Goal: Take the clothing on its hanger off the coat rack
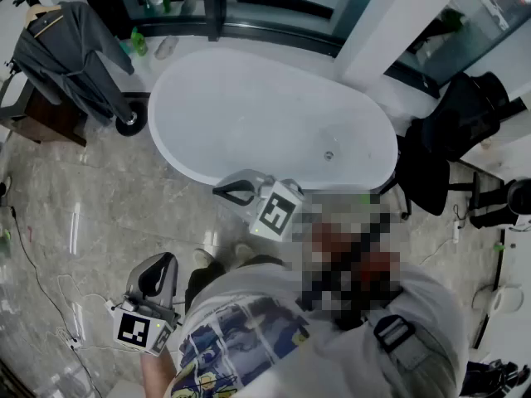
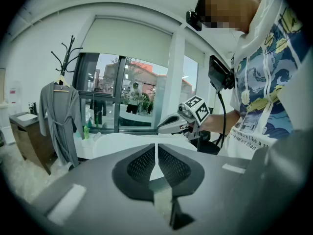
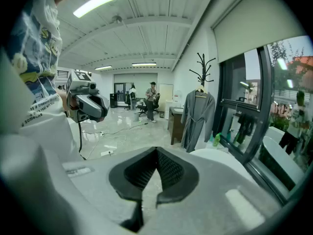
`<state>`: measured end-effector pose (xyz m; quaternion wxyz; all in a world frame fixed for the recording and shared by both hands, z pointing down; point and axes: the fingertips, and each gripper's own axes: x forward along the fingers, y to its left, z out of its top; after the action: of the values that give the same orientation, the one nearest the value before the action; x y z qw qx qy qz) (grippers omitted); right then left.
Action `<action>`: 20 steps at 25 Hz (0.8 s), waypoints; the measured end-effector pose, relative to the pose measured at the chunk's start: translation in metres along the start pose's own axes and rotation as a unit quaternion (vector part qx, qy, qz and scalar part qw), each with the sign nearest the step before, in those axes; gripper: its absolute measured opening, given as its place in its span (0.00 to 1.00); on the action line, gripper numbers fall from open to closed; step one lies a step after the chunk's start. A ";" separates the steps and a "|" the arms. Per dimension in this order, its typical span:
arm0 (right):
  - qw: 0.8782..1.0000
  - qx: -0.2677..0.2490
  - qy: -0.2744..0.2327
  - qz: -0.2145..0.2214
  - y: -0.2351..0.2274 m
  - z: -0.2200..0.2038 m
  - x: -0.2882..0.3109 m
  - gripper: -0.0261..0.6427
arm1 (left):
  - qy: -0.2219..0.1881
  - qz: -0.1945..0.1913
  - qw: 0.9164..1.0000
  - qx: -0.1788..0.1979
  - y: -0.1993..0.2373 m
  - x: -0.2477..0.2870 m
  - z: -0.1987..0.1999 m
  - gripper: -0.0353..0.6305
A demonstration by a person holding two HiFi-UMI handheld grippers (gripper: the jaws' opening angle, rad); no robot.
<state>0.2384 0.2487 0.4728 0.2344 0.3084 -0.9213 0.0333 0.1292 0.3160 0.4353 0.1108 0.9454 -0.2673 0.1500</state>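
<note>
Hanging by its hanger (image 2: 60, 82) from the coat rack (image 2: 66, 53), the grey robe (image 2: 61, 116) drapes straight down beside a dark cabinet (image 2: 29, 136). It looks free to be lifted off its hook, and nothing touches it. Both tools are carried low and close to the person's body, which I judge to be a resting carry before any reach. The left gripper (image 2: 156, 148) has its jaws pressed together on nothing, and the right gripper (image 3: 156, 153) is likewise closed and empty. In the head view the robe lies toward 10 o'clock, well apart from both grippers, past the end of the white bathtub (image 1: 274, 114). Along the left jaws it sits at 10 o'clock, and along the right jaws at 1 o'clock.
</note>
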 end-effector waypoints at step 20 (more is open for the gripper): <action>1.000 0.016 -0.001 -0.006 -0.089 0.088 0.169 0.14 | -0.038 -0.012 0.999 -0.017 0.223 -0.009 0.034 0.09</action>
<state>0.1360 0.0660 0.4638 0.2290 0.3180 -0.9188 0.0468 0.0099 0.1247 0.4296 0.1183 0.9517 -0.2621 0.1078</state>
